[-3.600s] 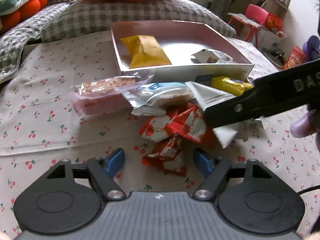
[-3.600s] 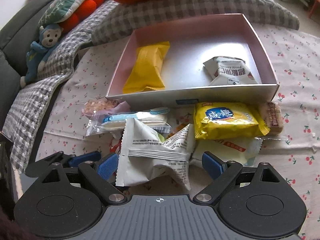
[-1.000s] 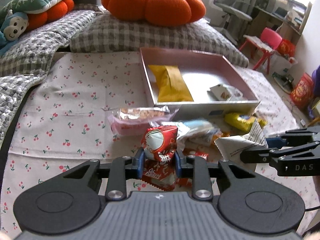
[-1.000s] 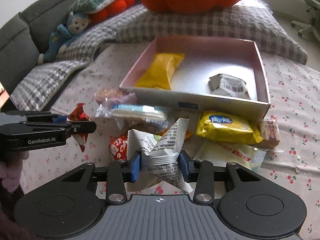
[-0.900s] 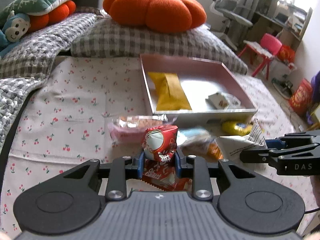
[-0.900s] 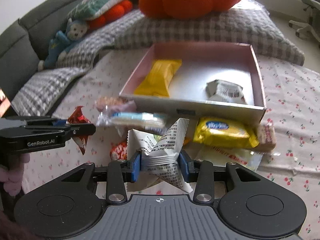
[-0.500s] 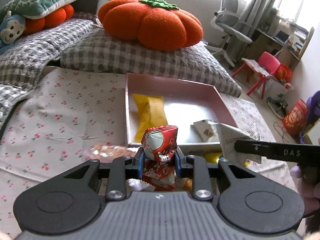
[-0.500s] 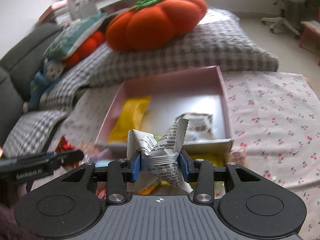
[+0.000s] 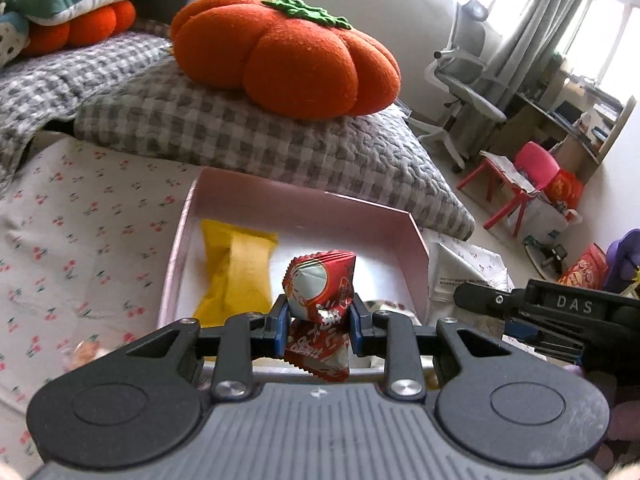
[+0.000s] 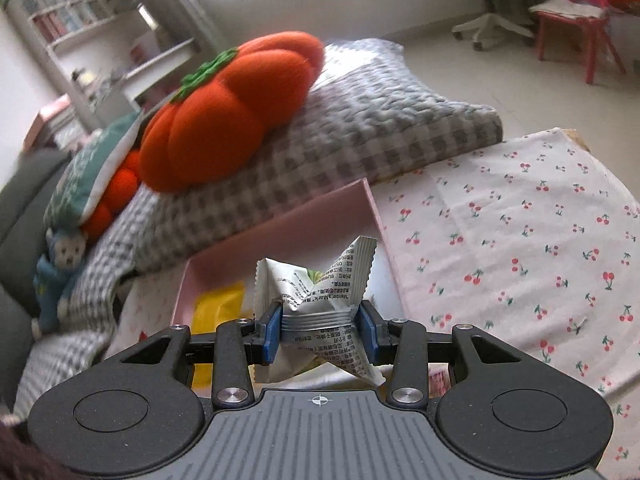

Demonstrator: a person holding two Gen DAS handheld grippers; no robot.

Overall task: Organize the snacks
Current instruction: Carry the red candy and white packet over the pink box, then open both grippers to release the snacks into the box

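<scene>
Both tools have been carried up and forward from the snack pile toward the pink box since the earlier frames, each with its packet kept in its grip; the loose snacks once seen in front of the box are now mostly hidden below the tool bodies.

From the left wrist, the left tool [image 9: 319, 326] is seen pressed together on a red packet [image 9: 320, 294], which is held upright above the near wall of the pink box [image 9: 416, 248]; a yellow packet [image 9: 236, 276] lies inside the box along its left side; an orange pumpkin cushion [image 9: 288, 56] rests on a checked pillow [image 9: 256, 136] behind the box; the right tool [image 9: 480, 296] is seen at the right edge, with a white packet [image 9: 464, 276] just beside the box's right wall.

From the right wrist, the right tool [image 10: 320, 334] is seen pinching the white packet [image 10: 316, 292] at its crumpled middle, held over the box [image 10: 344, 200]; the yellow packet [image 10: 218, 304] shows partly at the left inside the box; a cherry-print cloth [image 10: 520, 240] covers the surface to the right; the pumpkin cushion [image 10: 224, 116] is blurred behind.
</scene>
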